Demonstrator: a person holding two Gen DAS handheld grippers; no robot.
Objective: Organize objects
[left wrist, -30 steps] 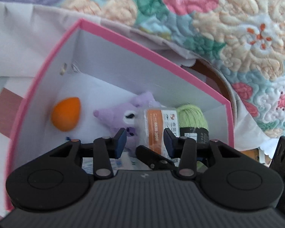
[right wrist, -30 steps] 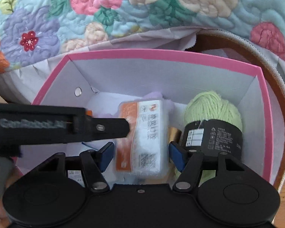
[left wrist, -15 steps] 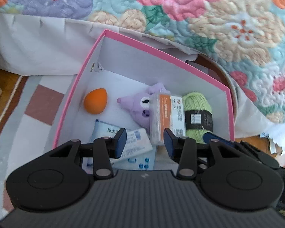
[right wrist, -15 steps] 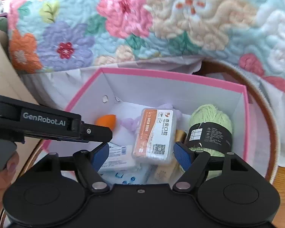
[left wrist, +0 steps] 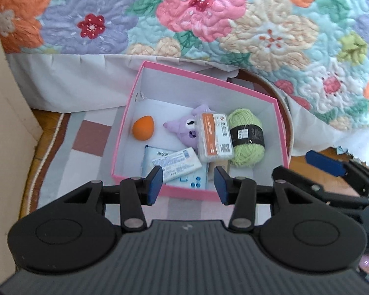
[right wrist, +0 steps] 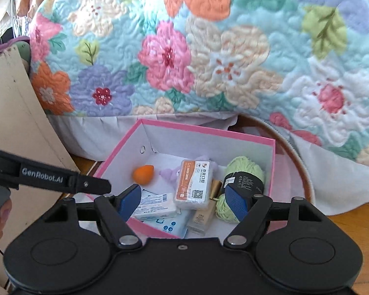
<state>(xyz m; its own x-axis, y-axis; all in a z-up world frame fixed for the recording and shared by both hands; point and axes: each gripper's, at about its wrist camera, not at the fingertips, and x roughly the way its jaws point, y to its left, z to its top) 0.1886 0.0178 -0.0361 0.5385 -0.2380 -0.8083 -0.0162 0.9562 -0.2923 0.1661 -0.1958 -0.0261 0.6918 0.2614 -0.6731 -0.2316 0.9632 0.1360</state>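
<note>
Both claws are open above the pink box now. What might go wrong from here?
1. The orange-labelled packet lies propped on the purple plush and other items; a nudge may slide it off.
2. The green yarn ball sits against the pink box wall, leaving little room for a claw finger.
3. The left claw and right claw hover close together; reaching in at once risks a collision.

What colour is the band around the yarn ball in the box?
Black, with small white print, around the light green yarn ball. The left wrist view shows it best.
</note>
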